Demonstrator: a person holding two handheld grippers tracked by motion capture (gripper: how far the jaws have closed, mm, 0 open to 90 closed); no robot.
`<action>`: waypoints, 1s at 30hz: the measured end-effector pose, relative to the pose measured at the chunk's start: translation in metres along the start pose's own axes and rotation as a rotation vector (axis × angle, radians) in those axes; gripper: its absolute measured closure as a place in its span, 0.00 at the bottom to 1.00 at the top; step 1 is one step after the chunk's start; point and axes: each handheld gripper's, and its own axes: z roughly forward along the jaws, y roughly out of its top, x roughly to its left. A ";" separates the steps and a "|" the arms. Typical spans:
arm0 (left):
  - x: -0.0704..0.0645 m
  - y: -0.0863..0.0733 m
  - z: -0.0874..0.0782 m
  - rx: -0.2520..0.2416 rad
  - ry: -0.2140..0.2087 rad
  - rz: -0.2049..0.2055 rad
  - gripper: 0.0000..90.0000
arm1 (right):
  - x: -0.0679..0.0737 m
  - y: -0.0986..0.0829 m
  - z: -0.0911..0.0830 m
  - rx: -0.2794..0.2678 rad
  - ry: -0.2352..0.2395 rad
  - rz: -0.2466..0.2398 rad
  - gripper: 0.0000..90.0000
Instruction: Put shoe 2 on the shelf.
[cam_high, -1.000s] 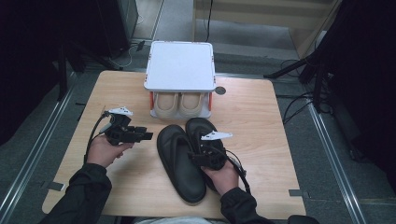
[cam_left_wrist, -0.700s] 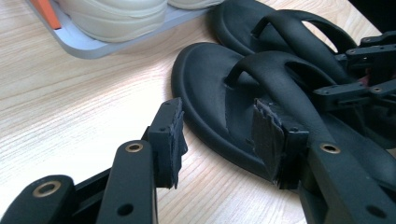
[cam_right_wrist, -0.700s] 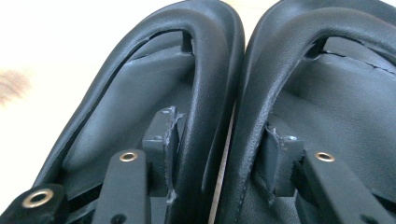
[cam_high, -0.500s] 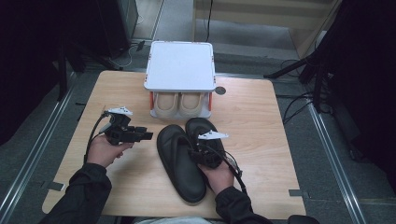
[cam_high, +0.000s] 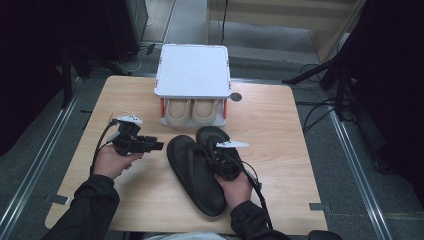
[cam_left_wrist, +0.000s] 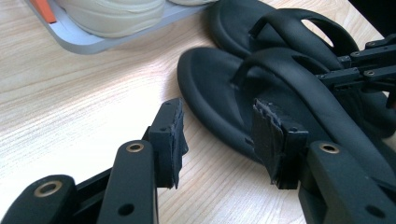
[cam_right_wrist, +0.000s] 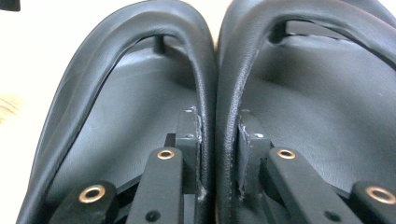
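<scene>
Two black flip-flop sandals lie side by side at the table's middle: the left sandal (cam_high: 192, 172) and the right sandal (cam_high: 212, 137). My right gripper (cam_high: 220, 162) rests over them. In the right gripper view it (cam_right_wrist: 218, 130) is shut on their two neighbouring straps, the left strap (cam_right_wrist: 205, 88) and the right strap (cam_right_wrist: 229, 88), pressed together. My left gripper (cam_high: 157, 145) hovers left of the sandals, pointing at them. In the left gripper view it (cam_left_wrist: 219, 135) is open with nothing between its fingers, close to the nearer sandal's sole edge (cam_left_wrist: 210, 88).
A small white-topped shoe rack (cam_high: 192, 70) stands at the table's back middle with a beige pair of shoes (cam_high: 192, 111) on its lower shelf. Its grey base (cam_left_wrist: 88, 42) lies just beyond the sandals. Bare wood (cam_high: 280, 135) spreads left and right.
Hardly anything differs: the right hand shifts very slightly on the sandals, and the left gripper holds still.
</scene>
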 end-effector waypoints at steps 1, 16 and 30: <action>0.000 0.000 0.000 -0.001 -0.001 -0.001 0.60 | 0.000 0.000 -0.001 0.006 -0.003 -0.005 0.84; 0.011 -0.004 -0.014 -0.029 0.058 -0.045 0.50 | -0.016 -0.001 -0.017 0.037 0.145 -0.085 0.84; 0.018 -0.014 -0.024 -0.053 0.084 -0.085 0.49 | -0.009 0.020 -0.025 0.111 0.300 -0.276 0.84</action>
